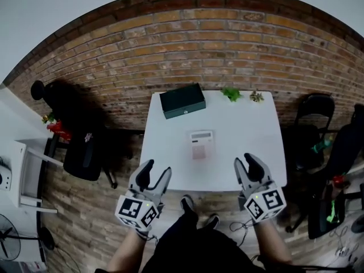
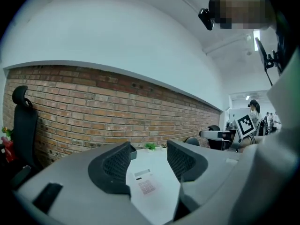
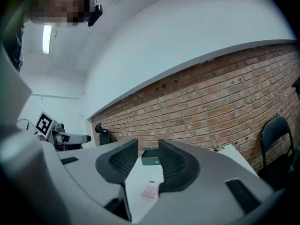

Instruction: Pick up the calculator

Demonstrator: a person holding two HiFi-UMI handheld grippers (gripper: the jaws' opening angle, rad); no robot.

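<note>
**Grippers Poised Short of Calculator**

Shows a small, flat white calculator (image 1: 201,144) with pinkish keys lying untouched at the middle of a white rectangular table (image 1: 256,147). Finds the grey left gripper (image 1: 157,168) by the near edge's left corner and the grey right gripper (image 1: 245,161) toward its right corner, both with jaws spread and empty. Places a dark green rectangular box (image 1: 182,100) at the far edge.

Wears dark clothing (image 1: 190,244) and dark shoes (image 1: 188,204). Shows pale grey shells on the left gripper (image 1: 156,170) and right gripper (image 1: 247,162), black mesh-textured fingers (image 2: 115,165), and white cubes (image 1: 136,210) printed with black square markers.
</note>
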